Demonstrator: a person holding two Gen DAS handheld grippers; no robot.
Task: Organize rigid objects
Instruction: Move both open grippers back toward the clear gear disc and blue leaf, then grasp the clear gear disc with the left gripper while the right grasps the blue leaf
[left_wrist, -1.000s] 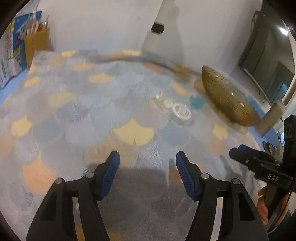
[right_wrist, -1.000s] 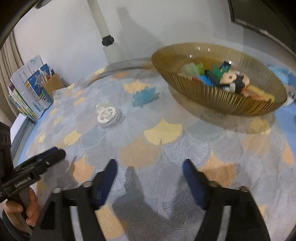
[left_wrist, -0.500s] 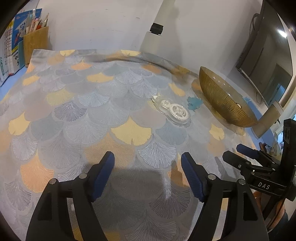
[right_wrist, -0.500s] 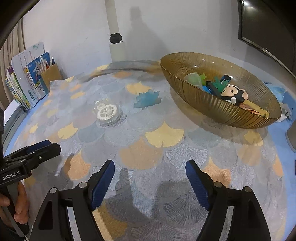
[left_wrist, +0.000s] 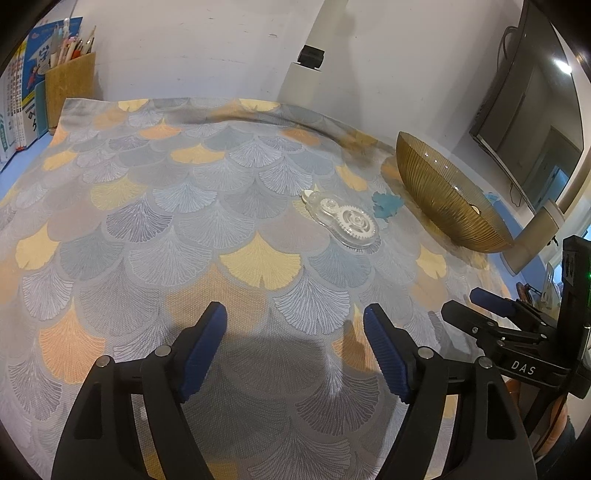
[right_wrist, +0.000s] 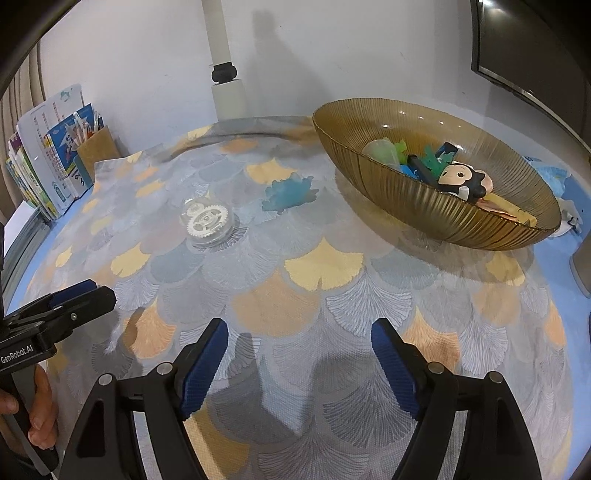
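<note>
A clear plastic correction-tape case with white gears (left_wrist: 343, 220) (right_wrist: 207, 220) lies on the patterned cloth. A blue leaf-shaped piece (left_wrist: 386, 205) (right_wrist: 290, 192) lies beside it, toward the amber ribbed bowl (left_wrist: 443, 192) (right_wrist: 406, 206). The bowl holds a monkey figure (right_wrist: 463, 181) and several small coloured pieces. My left gripper (left_wrist: 294, 317) is open and empty above the cloth, well short of the case. My right gripper (right_wrist: 300, 332) is open and empty, also near the front. Each gripper shows at the edge of the other's view.
A brown pen holder (left_wrist: 70, 88) (right_wrist: 98, 149) and books (right_wrist: 33, 162) stand at the far left. A white post with a black clamp (left_wrist: 310, 59) (right_wrist: 225, 74) rises behind the cloth. A dark screen (left_wrist: 532, 122) hangs at the right.
Both grippers have pulled back and risen slightly, so the case, leaf and bowl look a little farther off. Both stay open and empty.
</note>
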